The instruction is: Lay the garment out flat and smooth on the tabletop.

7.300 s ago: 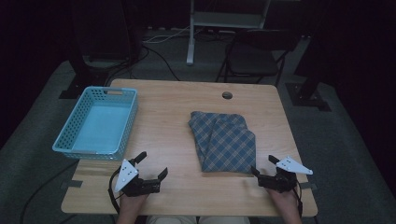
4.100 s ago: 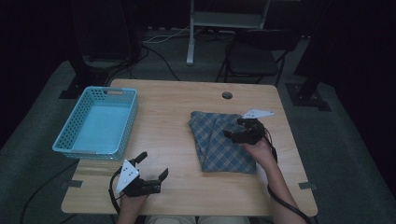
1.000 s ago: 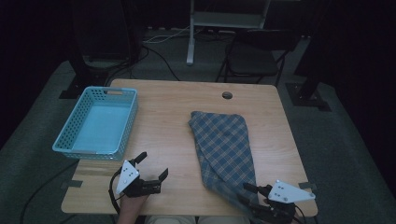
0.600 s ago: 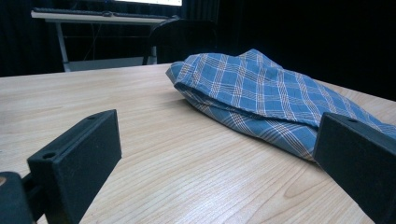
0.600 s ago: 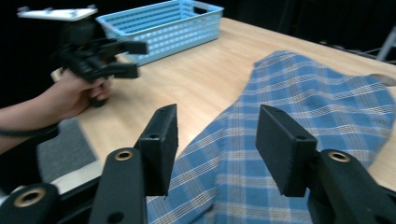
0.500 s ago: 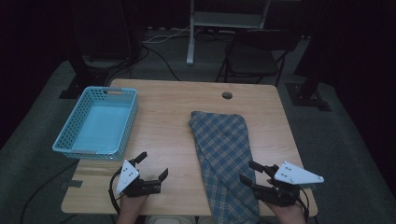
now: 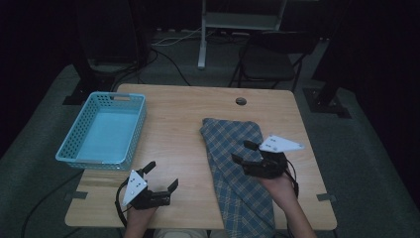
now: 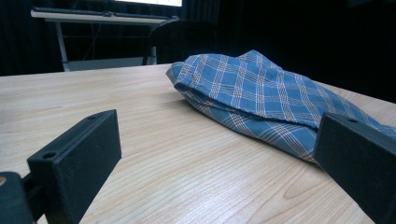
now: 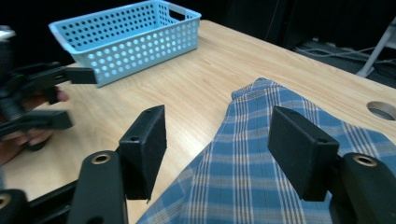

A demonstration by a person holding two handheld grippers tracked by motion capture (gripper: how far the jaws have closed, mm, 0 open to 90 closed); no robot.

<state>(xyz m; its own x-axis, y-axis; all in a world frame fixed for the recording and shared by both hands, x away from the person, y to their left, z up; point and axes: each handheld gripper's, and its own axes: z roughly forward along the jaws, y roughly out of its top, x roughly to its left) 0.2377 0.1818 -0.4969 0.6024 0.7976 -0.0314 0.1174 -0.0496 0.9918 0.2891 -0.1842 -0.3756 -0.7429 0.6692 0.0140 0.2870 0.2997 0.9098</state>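
The right claw [image 7: 246, 157] hovers above the blue plaid cloth [image 7: 237, 163], jaws just opening with nothing between them. The cloth lies stretched along the worktop's [image 7: 183, 124] right half. The left claw [image 7: 161, 177] rests spread and released near the front edge, beside a turquoise basket [image 7: 101, 130].

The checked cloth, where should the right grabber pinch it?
Probably the near edge of the cloth that droops over the table front. It hangs free there, so the open right gripper could come from the person's side.
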